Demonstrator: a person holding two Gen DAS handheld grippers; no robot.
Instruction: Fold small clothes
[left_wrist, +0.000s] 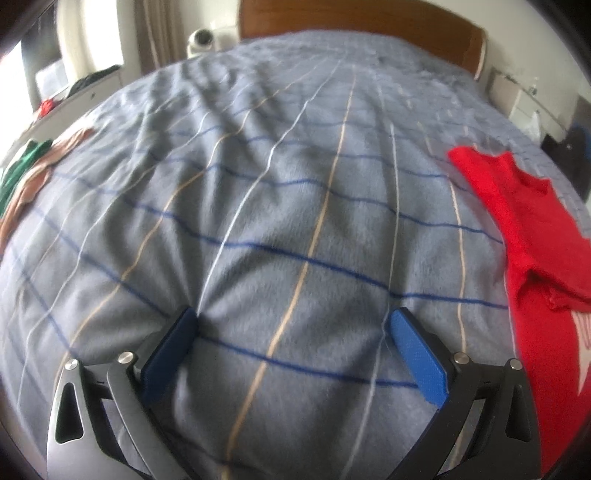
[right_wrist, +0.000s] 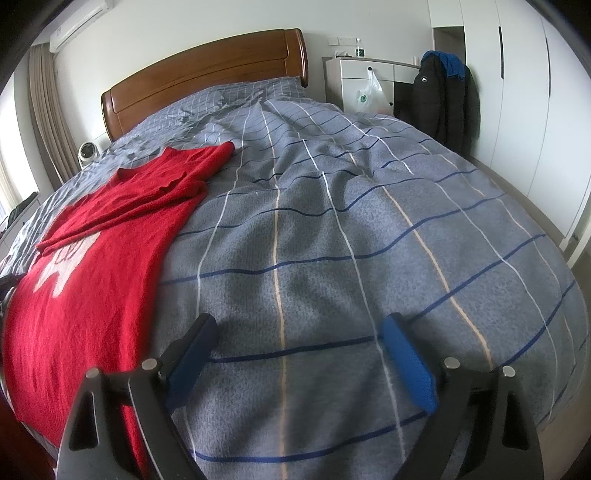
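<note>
Though frame-cut, red sweater lies half-folded.

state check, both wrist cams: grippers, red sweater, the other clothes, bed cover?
left gripper: open, empty, over the quilt.
right gripper: open, empty, over the quilt.
red sweater: spread flat, one sleeve folded across the chest, not fully folded.
green and brown clothes: crumpled heap at the bed edge, unfolded.
quilt: spread, wrinkled.
</note>
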